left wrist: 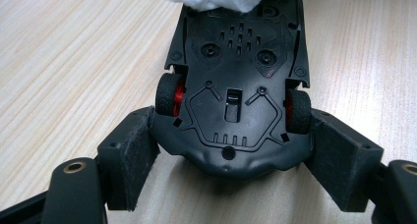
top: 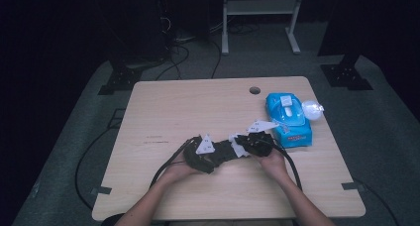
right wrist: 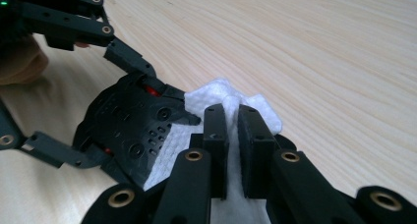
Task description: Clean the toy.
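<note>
Two forearms enter from the near edge of the surface [top: 163, 102], each hand carrying a hand-held gripper. The left hand-held gripper [left wrist: 231, 150] clamps a black toy car [left wrist: 236, 86] across its sides, belly up, with the red-hubbed wheels just above the pads. The right hand-held gripper [right wrist: 232, 135] has its jaws pinched tight on a white wipe [right wrist: 216, 98], which is pressed against one end of the car's underside. Car and wipe sit low over the middle of the near half of the surface; a blue pack of wipes [top: 288, 119] lies to the right, near the far right corner.

The step in hand looks like wiping the underbody clean. To do it well, the left grip should stay firm and level so the car does not twist between the pads, which hold only the curved edges of the shell. The wipe should travel along the length of the chassis in slow, flat strokes, with light pressure, since a hard push could lever the car out of the clamp. The wheels and the screw recesses probably catch the cloth, so short passes around them seem safer, and the bunched wipe should stay ahead of the jaws.
</note>
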A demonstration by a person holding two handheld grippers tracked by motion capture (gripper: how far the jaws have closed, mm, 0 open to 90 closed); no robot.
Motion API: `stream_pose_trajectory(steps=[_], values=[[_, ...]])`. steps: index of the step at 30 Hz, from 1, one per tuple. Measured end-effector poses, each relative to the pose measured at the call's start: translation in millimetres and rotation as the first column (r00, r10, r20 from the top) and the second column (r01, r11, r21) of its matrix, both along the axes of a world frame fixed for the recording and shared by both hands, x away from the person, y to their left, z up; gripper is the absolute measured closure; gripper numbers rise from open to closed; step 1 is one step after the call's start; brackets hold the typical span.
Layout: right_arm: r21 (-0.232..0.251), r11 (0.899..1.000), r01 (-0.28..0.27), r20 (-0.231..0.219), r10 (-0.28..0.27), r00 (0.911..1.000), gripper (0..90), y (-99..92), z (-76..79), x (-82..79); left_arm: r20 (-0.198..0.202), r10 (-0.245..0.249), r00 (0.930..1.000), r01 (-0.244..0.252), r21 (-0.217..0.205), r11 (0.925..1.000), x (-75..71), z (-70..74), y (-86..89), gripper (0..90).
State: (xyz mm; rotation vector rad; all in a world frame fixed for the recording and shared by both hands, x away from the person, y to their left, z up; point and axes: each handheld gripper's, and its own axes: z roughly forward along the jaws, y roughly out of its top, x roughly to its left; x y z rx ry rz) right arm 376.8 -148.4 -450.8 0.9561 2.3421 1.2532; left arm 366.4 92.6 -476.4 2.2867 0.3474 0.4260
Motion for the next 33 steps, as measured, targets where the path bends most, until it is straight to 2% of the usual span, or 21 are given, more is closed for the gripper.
stream_pose_trajectory(steps=[1, 4, 6, 8, 9, 12, 14, 15, 18, 19, 21, 24, 25, 26, 27, 29, 32, 33], values=[[0.009, 1.000, 0.006, -0.016, -0.006, 0.9998, 82.4, 0.8, 0.8, 2.3, 0.003, 0.002, 1.0000, -0.002, -0.001, 1.0000, -0.2, -0.2, 0.0, 23.7], [0.019, 1.000, -0.008, -0.026, 0.008, 0.9996, 82.5, 4.3, 1.8, 2.2, 0.008, 0.000, 1.0000, 0.000, 0.002, 1.0000, -0.5, 0.5, -0.1, 23.7], [0.012, 0.998, -0.063, -0.036, 0.063, 0.9973, 82.6, 19.1, 1.4, -2.0, 0.015, 0.000, 0.9999, -0.001, 0.016, 0.9999, -0.2, 0.5, -1.0, 23.8], [-0.019, 0.995, -0.097, -0.032, 0.096, 0.9949, 82.8, 31.1, -0.2, -3.6, 0.015, 0.003, 0.9999, -0.003, 0.014, 0.9999, -0.5, -0.3, -1.3, 23.8], [-0.016, 0.994, -0.107, -0.031, 0.107, 0.9938, 82.8, 36.7, -1.0, -4.0, 0.008, 0.008, 0.9999, -0.008, 0.002, 1.0000, -0.2, -0.4, -1.6, 23.8], [-0.011, 0.991, -0.134, -0.043, 0.134, 0.9901, 83.0, 50.1, -1.8, -4.3, 0.012, 0.006, 0.9999, -0.006, 0.008, 1.0000, -0.2, -0.1, -1.4, 23.7], [0.004, 0.986, -0.168, -0.059, 0.168, 0.9840, 83.0, 60.2, -2.6, -5.1, 0.007, 0.005, 1.0000, -0.005, 0.004, 1.0000, 0.1, 0.1, -1.2, 23.7], [-0.009, 0.985, -0.175, -0.055, 0.174, 0.9832, 83.0, 63.6, -2.7, -5.9, 0.003, 0.008, 1.0000, -0.008, -0.001, 1.0000, -0.1, -0.3, -0.9, 23.7], [-0.011, 0.985, -0.172, -0.049, 0.171, 0.9841, 83.0, 64.0, -2.1, -3.8, 0.000, 0.008, 1.0000, -0.008, -0.004, 1.0000, 0.4, 0.0, -0.2, 23.8], [0.008, 0.992, -0.128, -0.062, 0.128, 0.9898, 83.0, 59.2, -0.7, 0.7, 0.001, 0.007, 1.0000, -0.007, -0.004, 1.0000, 0.8, 0.1, -0.1, 23.7], [0.022, 0.994, -0.110, -0.069, 0.111, 0.9914, 83.1, 55.7, -0.4, 3.7, 0.001, 0.006, 1.0000, -0.006, -0.005, 1.0000, 1.0, 0.6, -0.3, 23.7], [-0.007, 0.993, -0.114, -0.055, 0.114, 0.9920, 83.0, 61.0, -0.3, 0.0, -0.002, 0.009, 1.0000, -0.009, 0.001, 1.0000, 0.7, 0.2, -1.3, 23.7], [-0.003, 0.989, -0.147, -0.064, 0.146, 0.9871, 83.1, 66.0, -1.7, -2.5, -0.002, 0.010, 0.9999, -0.010, 0.001, 0.9999, 0.5, 0.2, -1.1, 23.8], [-0.003, 0.989, -0.147, -0.064, 0.146, 0.9871, 83.1, 66.0, -1.7, -2.5, -0.002, 0.010, 0.9999, -0.010, 0.001, 0.9999, 0.5, 0.2, -1.1, 23.8], [0.018, 0.984, -0.175, -0.087, 0.176, 0.9806, 83.0, 68.3, -3.4, -5.0, -0.002, 0.011, 0.9999, -0.011, -0.001, 0.9999, 0.3, 0.0, -0.5, 23.8], [0.016, 0.974, -0.224, -0.080, 0.224, 0.9712, 83.0, 67.1, -5.2, -6.3, 0.002, 0.008, 1.0000, -0.008, 0.001, 1.0000, 0.5, -0.1, -0.3, 23.8], [0.009, 0.978, -0.211, -0.072, 0.211, 0.9749, 83.0, 63.8, -4.3, -4.7, 0.006, 0.004, 1.0000, -0.004, 0.008, 1.0000, 0.8, 0.2, -0.8, 23.8], [0.001, 0.986, -0.169, -0.053, 0.169, 0.9842, 83.1, 58.2, -1.7, 0.8, 0.006, 0.007, 1.0000, -0.007, 0.007, 1.0000, 0.4, 0.1, -0.7, 23.8]])
